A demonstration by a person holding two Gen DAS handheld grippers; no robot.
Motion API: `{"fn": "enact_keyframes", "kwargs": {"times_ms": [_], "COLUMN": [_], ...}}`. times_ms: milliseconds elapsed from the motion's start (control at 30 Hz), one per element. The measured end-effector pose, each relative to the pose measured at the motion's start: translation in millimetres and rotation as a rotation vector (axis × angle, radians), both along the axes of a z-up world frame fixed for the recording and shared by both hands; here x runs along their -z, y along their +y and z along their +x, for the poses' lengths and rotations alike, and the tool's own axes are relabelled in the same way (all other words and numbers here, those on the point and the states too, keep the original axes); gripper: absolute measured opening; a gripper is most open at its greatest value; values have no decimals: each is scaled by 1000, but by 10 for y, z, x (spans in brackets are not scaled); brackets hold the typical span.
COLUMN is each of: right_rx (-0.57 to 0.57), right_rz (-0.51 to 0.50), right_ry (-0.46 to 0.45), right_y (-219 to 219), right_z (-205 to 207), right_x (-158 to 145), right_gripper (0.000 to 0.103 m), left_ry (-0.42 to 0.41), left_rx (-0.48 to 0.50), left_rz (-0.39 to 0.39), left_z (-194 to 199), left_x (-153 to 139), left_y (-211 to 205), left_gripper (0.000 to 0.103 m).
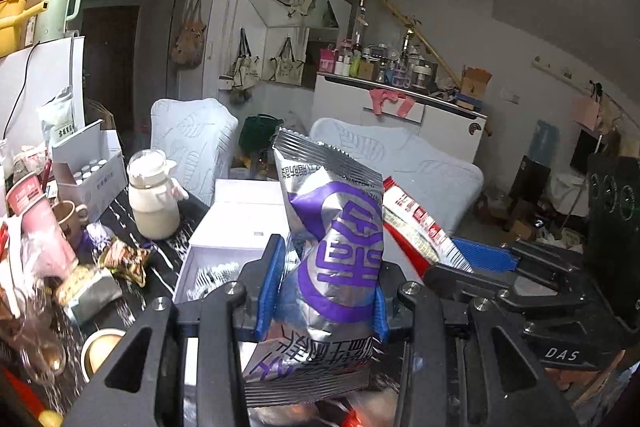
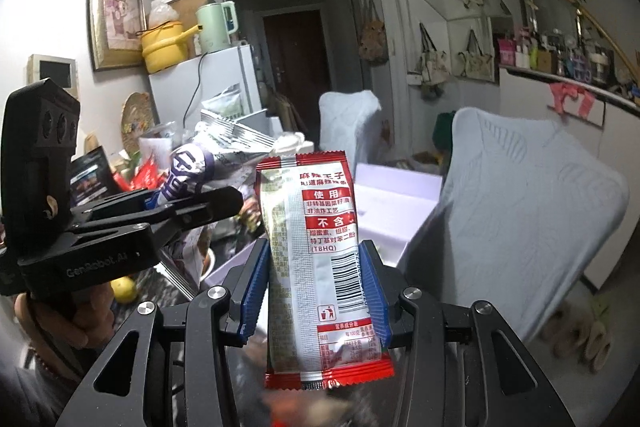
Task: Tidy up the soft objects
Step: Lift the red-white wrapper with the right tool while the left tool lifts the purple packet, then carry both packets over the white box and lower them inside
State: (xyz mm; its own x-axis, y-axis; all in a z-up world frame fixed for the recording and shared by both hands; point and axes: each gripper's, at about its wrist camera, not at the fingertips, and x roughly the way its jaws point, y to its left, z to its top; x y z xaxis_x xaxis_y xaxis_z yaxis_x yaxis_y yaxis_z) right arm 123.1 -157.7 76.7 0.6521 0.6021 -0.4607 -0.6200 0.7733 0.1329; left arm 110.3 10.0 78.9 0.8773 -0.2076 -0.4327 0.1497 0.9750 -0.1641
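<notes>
A silver and purple snack packet (image 1: 336, 251) stands upright between the blue pads of my left gripper (image 1: 326, 287), which is shut on its crumpled middle. A red and white snack packet (image 2: 316, 267) is held upright in my right gripper (image 2: 316, 287), whose blue pads press both its side edges. In the left wrist view the red and white snack packet (image 1: 416, 227) and the right gripper (image 1: 480, 263) show at the right. In the right wrist view the left gripper (image 2: 172, 203) with the silver and purple snack packet (image 2: 192, 171) shows at the left. Both are lifted above the table.
An open white box (image 1: 236, 227) lies on the dark table just ahead. A cream jar (image 1: 154, 195), cups, a white carton of bottles (image 1: 86, 171) and loose wrappers crowd the left. White-covered chairs (image 2: 520, 203) stand beyond. A hand (image 2: 60, 315) holds the left gripper's handle.
</notes>
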Motion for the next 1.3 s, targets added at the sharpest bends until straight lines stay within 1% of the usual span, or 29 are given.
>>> {"fn": "enact_keyframes", "kwargs": {"times_ms": [133,367,500,700,767,867,1067,1300], "right_rx": [-5,-12,-10,-1,4,-18,-24,-29], "right_rz": [-31,-55,-55,-41,-44,-40,-49,-118], "right_ry": [-18,-27,-6,47,70,110,171,205], "right_y": [87,226,291,380,412,469,548,676], "right_z": [255,691,933,1260,1357,1475,1572,1617], "right_x": [-18,39,100,230,289,398,644,871], "right_gripper": [44,44,44,44,44,44,44,44], "left_ry": [-10,9,24,63,88,123,218,341], "left_rx": [-22,-70,-98,-135,-140,-130,-120,-83], "left_rz": [11,32,61,97,101,113,138,163], "left_z": [251,630,839,1114,1205,1304,1513,1728], "left_x": [8,69,123,236,326,445,743,1081], "left_y": [104,327,453,617,653,666,682,622], "left_gripper": [38,38,38,38,38,38,38,38]}}
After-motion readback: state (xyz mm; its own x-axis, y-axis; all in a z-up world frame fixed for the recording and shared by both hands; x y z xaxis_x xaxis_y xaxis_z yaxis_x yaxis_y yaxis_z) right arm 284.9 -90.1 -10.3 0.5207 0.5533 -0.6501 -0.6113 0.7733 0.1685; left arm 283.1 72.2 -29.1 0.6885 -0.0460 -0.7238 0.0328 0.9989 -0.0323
